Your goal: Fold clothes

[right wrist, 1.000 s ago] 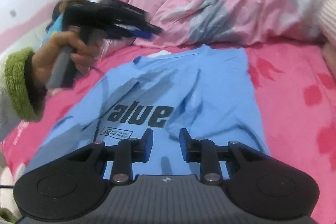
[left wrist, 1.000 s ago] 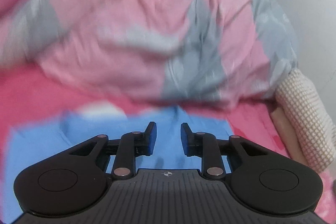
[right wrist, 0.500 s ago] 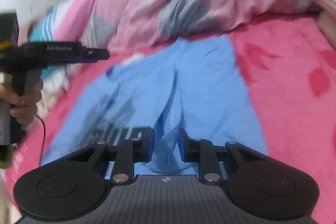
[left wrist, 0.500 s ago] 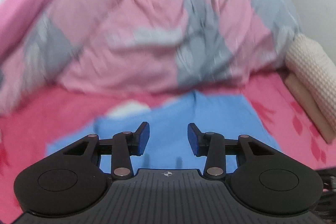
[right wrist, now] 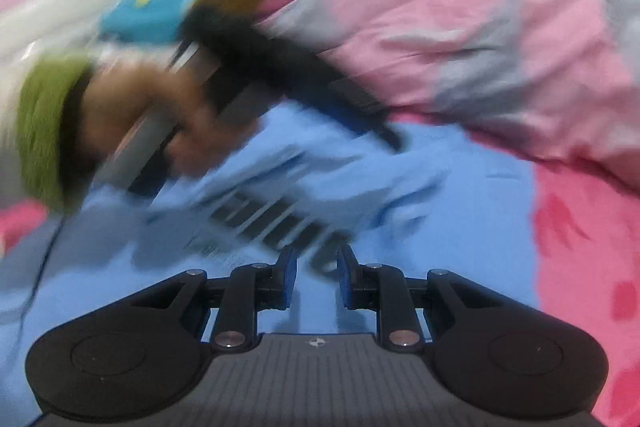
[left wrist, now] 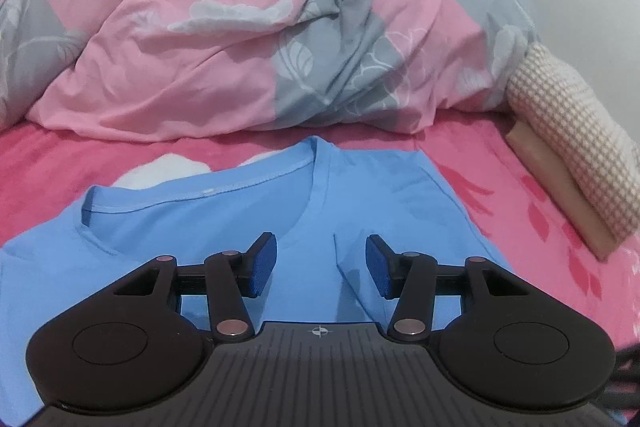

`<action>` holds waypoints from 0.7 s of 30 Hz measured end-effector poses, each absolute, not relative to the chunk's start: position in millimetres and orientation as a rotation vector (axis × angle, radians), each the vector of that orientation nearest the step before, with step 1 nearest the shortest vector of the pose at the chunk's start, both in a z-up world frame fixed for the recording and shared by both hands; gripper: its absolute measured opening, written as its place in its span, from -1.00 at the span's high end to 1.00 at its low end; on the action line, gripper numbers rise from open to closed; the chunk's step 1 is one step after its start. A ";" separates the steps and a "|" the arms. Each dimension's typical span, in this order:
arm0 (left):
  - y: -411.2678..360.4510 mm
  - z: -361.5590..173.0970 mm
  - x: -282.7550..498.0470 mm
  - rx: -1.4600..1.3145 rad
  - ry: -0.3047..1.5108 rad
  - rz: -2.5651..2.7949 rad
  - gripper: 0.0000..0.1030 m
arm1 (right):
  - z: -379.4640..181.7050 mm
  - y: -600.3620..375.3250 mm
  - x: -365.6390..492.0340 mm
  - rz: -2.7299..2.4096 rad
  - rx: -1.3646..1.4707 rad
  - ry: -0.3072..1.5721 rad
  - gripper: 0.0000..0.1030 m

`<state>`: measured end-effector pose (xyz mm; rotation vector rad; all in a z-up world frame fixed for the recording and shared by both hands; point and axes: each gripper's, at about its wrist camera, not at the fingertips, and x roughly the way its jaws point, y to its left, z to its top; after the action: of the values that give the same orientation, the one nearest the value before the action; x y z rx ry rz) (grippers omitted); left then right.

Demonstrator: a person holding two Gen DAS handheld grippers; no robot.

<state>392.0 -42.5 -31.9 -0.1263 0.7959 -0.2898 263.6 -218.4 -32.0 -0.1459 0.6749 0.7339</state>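
A light blue T-shirt (left wrist: pixel 240 219) lies on the pink bed sheet (left wrist: pixel 60 155), its neckline toward the bedding pile. My left gripper (left wrist: pixel 320 265) is open, low over the shirt just below the collar (left wrist: pixel 224 189), holding nothing. In the blurred right wrist view the shirt (right wrist: pixel 460 227) shows dark printed letters (right wrist: pixel 272 223). My right gripper (right wrist: pixel 318 275) hovers over the print with a narrow gap between its pads and nothing visibly in them. The left gripper (right wrist: pixel 394 141) appears there too, held by a hand (right wrist: pixel 140 115) with a green cuff.
A crumpled pink and grey duvet (left wrist: pixel 260 27) is piled behind the shirt. A checked cream pillow (left wrist: pixel 576 147) lies at the right by the white wall. A teal item (right wrist: pixel 160 3) sits at the back left of the right wrist view.
My left gripper has opened wider and dropped closer to the collar. My right gripper has let go of the raised fold of the shirt and shifted left over the print.
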 end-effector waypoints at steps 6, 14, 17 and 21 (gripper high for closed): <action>-50.3 -45.6 408.6 -0.159 0.842 -0.329 -0.05 | -51.7 -237.5 319.7 0.596 0.031 0.821 0.54; -60.4 -61.9 411.0 -0.063 0.838 -0.301 -0.05 | -60.7 -175.7 291.4 0.724 -0.289 0.730 0.54; -45.8 -63.4 405.7 -0.075 0.822 -0.263 -0.03 | -59.9 -169.4 279.4 0.738 -0.358 0.691 0.54; -8.9 -59.5 400.4 -0.178 0.800 -0.185 -0.03 | -55.2 -173.7 265.3 0.795 -0.358 0.666 0.54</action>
<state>400.4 -8.9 -59.5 -0.1776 0.8002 -0.1849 265.3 -173.7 -55.2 -0.3578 0.6663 0.7948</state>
